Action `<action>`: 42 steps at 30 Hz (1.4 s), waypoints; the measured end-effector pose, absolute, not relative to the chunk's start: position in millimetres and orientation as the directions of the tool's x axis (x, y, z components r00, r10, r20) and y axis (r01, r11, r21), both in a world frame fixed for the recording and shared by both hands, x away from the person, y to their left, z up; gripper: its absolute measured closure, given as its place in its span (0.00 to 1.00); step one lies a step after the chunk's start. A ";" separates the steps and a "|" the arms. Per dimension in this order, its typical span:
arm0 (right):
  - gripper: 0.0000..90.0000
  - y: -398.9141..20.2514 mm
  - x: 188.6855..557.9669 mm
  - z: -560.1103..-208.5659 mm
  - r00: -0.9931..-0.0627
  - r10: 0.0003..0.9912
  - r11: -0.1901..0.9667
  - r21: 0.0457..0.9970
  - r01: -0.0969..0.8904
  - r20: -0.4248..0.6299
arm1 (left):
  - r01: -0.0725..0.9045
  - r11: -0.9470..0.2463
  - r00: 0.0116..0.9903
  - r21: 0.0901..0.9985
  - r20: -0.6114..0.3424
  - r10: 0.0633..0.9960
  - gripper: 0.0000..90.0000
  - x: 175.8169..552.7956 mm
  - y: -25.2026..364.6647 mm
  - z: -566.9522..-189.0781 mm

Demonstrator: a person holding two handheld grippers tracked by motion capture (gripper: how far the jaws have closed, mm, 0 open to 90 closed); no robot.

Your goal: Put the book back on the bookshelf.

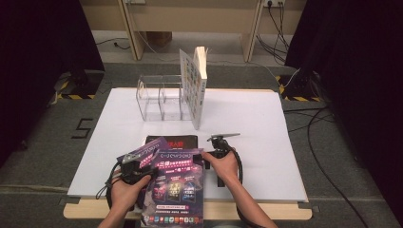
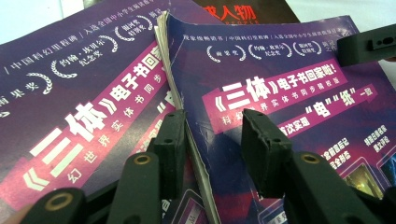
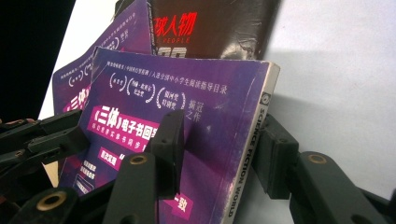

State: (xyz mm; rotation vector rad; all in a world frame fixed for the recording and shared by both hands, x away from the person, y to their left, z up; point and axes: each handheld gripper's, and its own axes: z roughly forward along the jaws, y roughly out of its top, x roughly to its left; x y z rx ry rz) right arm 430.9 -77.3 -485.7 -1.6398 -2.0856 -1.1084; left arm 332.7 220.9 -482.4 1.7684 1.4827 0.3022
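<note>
A purple magazine (image 1: 178, 190) (image 2: 289, 84) (image 3: 187, 107) lies at the table's near edge, partly over a second purple magazine (image 1: 145, 151) (image 2: 70, 93) and a dark book with red lettering (image 1: 173, 141) (image 3: 210, 28). My left gripper (image 1: 137, 165) (image 2: 212, 123) is at the top magazine's left page edge. Its jaws stand apart, one over each purple cover, and neither pad presses on the edge between them. My right gripper (image 1: 216, 153) (image 3: 222, 128) straddles the white spine side. One jaw is over the cover, the other stands off the spine, so it is open.
A clear acrylic divider rack (image 1: 159, 97) stands at the back of the white table sheet (image 1: 256, 123), and an upright book (image 1: 196, 85) stands at its right end. Cables run over the floor to the right of the table. Dark curtains flank both sides.
</note>
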 end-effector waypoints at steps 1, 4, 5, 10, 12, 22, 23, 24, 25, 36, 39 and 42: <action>0.65 -77.4 430.9 -485.7 -0.324 0.711 0.067 0.398 0.915 0.624 | 0.722 -0.002 0.287 0.692 -0.296 0.911 0.67 332.8 220.8 -482.3; 0.71 -76.8 428.7 -478.8 -0.344 0.716 0.078 0.419 0.905 0.608 | 0.723 -0.003 0.288 0.691 -0.297 0.911 0.67 332.8 221.1 -482.4; 0.74 -76.4 427.6 -474.5 -0.359 0.717 0.086 0.436 0.896 0.598 | 0.723 -0.002 0.287 0.691 -0.298 0.910 0.67 332.8 221.1 -482.3; 0.82 -73.5 420.0 -446.2 -0.424 0.694 0.104 0.502 0.859 0.582 | 0.728 0.021 0.281 0.685 -0.326 0.903 0.67 333.1 223.8 -481.7; 0.83 -70.6 417.5 -435.2 -0.446 0.687 0.114 0.521 0.846 0.574 | 0.729 0.033 0.278 0.684 -0.339 0.899 0.67 333.0 225.0 -481.0; 0.91 -72.9 426.2 -427.9 -0.425 0.614 0.089 0.476 0.875 0.666 | 0.697 0.062 0.282 0.714 -0.353 0.892 0.66 332.8 233.0 -474.8; 0.92 -72.6 426.5 -427.4 -0.426 0.608 0.085 0.479 0.874 0.670 | 0.689 0.083 0.275 0.720 -0.365 0.889 0.65 332.6 235.3 -472.2; 0.92 -71.6 426.3 -426.1 -0.431 0.603 0.083 0.485 0.871 0.671 | 0.671 0.095 0.274 0.735 -0.365 0.890 0.63 332.2 237.7 -469.5; 0.92 -70.1 425.7 -423.8 -0.439 0.598 0.082 0.494 0.866 0.670 | 0.652 0.105 0.276 0.751 -0.364 0.890 0.62 331.5 239.4 -466.7; 0.93 -69.7 423.4 -393.8 -0.484 0.538 0.040 0.553 0.832 0.690 | 0.583 0.181 0.276 0.792 -0.403 0.873 0.56 325.5 250.3 -452.2; 0.93 -73.5 424.5 -386.6 -0.488 0.531 0.015 0.568 0.823 0.693 | 0.581 0.185 0.276 0.793 -0.406 0.871 0.55 326.5 251.0 -453.3; 0.93 -80.6 426.9 -376.3 -0.498 0.523 -0.018 0.593 0.805 0.692 | 0.572 0.187 0.277 0.799 -0.403 0.872 0.53 326.7 250.3 -453.9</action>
